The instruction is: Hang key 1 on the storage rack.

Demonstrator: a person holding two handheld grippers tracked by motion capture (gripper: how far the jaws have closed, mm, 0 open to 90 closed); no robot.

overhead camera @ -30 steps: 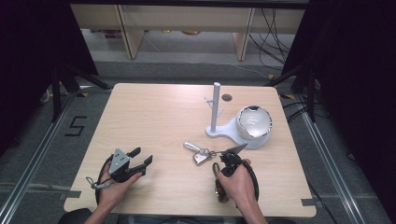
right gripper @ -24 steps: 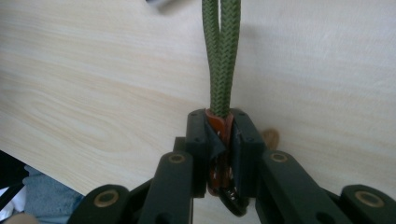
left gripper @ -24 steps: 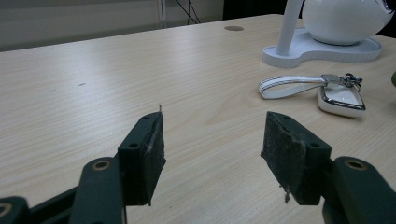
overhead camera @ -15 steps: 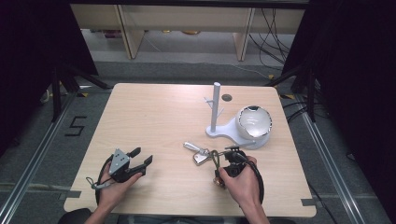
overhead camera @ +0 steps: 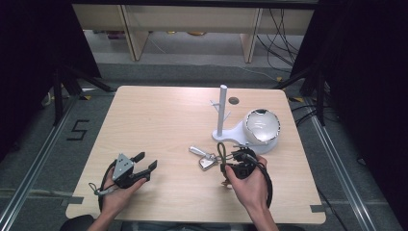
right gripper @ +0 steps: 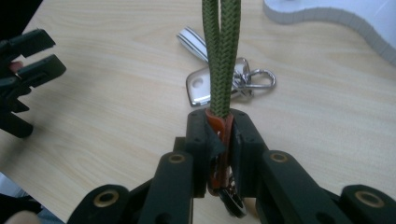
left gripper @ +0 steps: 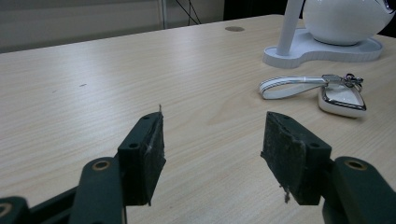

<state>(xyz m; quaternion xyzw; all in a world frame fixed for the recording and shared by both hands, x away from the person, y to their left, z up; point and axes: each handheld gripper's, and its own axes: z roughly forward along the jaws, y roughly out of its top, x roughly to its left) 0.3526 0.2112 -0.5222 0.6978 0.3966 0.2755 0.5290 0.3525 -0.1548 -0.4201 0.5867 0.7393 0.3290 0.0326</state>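
Step in hand: your right tool is clamped tight on the orange tab of the green lanyard, near the bench's near edge, right of middle.
Left tool: your left tool rests wide open and holds nothing, toward the near left corner.
Next move: probably looping the lanyard over a peg of the white stand; that calls for keeping the loop open.
Nearby: key fob lies just left of your right tool.
Surface: pale wood bench, mostly bare.
Room: dark curtains at both sides, cables on the grey floor.
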